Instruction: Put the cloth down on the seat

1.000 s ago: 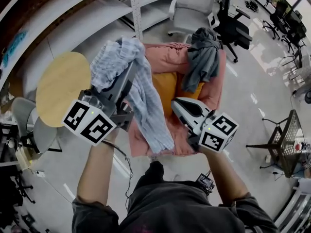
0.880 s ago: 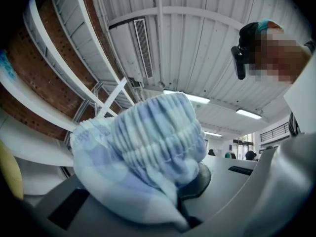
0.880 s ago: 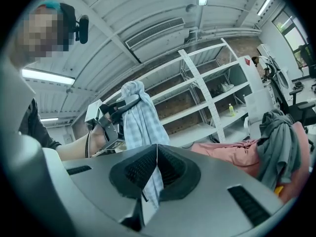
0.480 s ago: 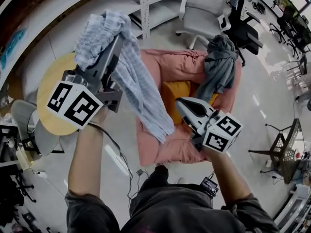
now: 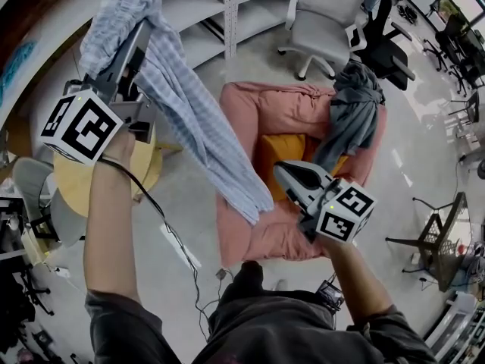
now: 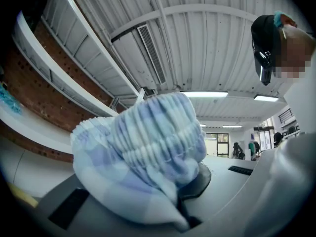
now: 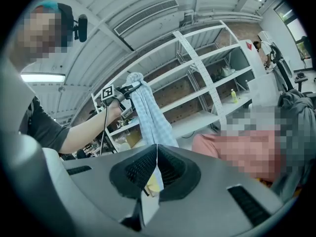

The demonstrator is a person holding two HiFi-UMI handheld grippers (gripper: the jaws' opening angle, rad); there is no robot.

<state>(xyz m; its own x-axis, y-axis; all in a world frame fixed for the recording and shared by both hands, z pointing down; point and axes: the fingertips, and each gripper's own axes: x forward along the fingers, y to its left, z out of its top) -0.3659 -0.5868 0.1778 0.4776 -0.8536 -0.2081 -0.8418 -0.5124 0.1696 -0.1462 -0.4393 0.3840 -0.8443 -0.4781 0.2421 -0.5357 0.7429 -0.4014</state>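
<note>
A blue-and-white checked cloth [image 5: 198,123] hangs in a long drape from my left gripper [image 5: 141,26], which is shut on its bunched top and held high at the upper left. In the left gripper view the gathered cloth [image 6: 143,147] fills the jaws of the left gripper [image 6: 183,194]. Its lower end dangles over the left edge of the pink seat [image 5: 261,108], which holds a yellow cushion [image 5: 282,149]. My right gripper [image 5: 285,172] hovers over the seat's front, shut and empty. From the right gripper [image 7: 157,153] the hanging cloth [image 7: 148,116] shows ahead.
A grey garment [image 5: 352,116] is draped over the seat's back right. A round wooden table [image 5: 97,182] stands to the left, white shelving [image 5: 227,6] and a grey office chair [image 5: 326,14] behind. A wire stand [image 5: 436,230] is at the right; a cable [image 5: 182,249] trails on the floor.
My left gripper has risen and swung up and to the left with the cloth, which now hangs stretched out longer. The right gripper has stayed almost where it was.
</note>
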